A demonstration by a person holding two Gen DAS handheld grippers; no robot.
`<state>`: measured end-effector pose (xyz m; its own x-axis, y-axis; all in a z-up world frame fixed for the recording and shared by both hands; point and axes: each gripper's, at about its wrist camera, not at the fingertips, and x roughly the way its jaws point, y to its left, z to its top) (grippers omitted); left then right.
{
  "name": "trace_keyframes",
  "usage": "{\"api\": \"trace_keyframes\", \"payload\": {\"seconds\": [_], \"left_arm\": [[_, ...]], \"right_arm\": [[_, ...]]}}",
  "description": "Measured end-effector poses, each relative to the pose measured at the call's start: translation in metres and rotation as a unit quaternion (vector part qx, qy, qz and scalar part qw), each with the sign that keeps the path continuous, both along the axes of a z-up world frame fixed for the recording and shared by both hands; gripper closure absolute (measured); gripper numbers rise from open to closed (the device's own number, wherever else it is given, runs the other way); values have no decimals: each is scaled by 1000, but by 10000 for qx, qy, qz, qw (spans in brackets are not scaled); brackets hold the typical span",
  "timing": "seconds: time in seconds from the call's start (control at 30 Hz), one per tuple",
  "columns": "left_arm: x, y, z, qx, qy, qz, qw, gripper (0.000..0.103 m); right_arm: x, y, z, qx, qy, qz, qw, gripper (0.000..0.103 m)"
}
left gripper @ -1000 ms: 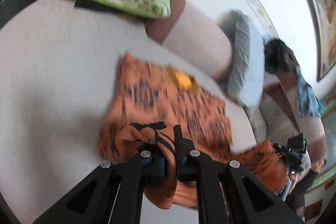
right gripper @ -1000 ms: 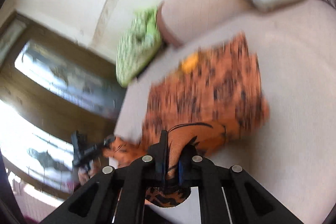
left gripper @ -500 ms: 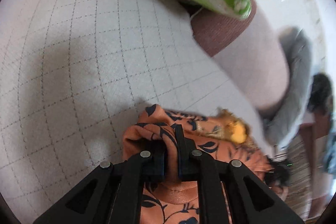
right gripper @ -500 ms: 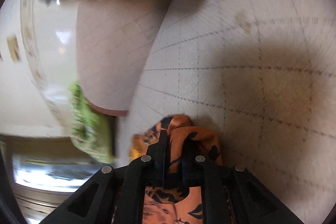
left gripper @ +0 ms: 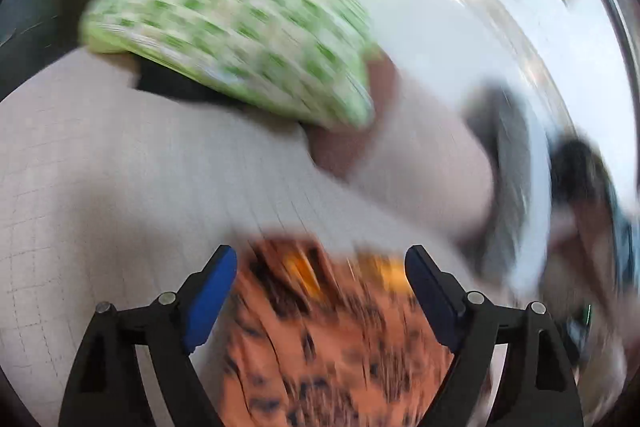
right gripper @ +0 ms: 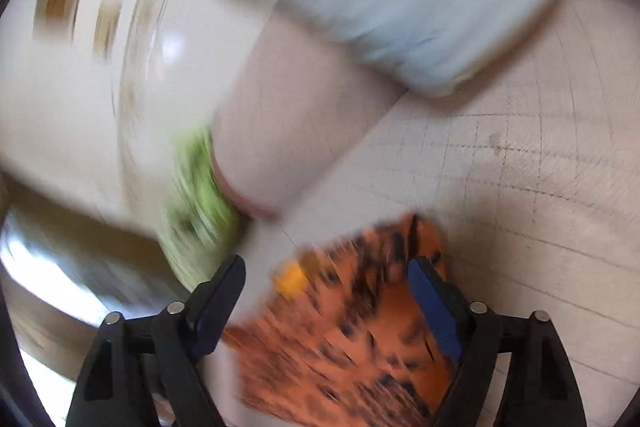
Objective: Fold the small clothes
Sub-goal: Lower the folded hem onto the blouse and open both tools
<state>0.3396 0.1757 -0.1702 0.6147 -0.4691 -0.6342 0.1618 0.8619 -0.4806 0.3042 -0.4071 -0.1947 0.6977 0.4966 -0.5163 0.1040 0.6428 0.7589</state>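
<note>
Both tongs, left and right, are spreading open, pinching nothing, apparently letting the orange patterned garment between their fingers settle folded on the bed.

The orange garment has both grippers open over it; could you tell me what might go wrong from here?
1. The left gripper and right gripper are opening right over the orange garment; a finger could snag the cloth and undo the fold.
2. The garment lies near the green pillow, so later folds may be cramped.
</note>
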Motion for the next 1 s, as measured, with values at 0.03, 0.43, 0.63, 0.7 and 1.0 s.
{"api": "trace_keyframes", "payload": {"seconds": [0.03, 0.43, 0.63, 0.7, 1.0], "left_arm": [[-5, -19, -6, 306, 108, -311, 9990, 17], [47, -132, -79, 1874, 827, -1459, 9679, 17], [118, -135, -93, 1770, 1091, -1076, 9722, 17], [139, -132, -94, 1741, 1146, -825, 9746, 17], [112, -100, -60, 1337, 904, -363, 9862, 17]], "right_arm": [[-8, 22, 4, -401, 37, 349, 9986, 35], [13, 141, -59, -2523, 604, 1464, 9546, 55], [84, 150, -57, -3032, 535, 1331, 9421, 61], [108, 144, -54, -2958, 488, 1117, 9474, 61], [105, 104, -31, -2108, 184, 700, 9748, 61]]}}
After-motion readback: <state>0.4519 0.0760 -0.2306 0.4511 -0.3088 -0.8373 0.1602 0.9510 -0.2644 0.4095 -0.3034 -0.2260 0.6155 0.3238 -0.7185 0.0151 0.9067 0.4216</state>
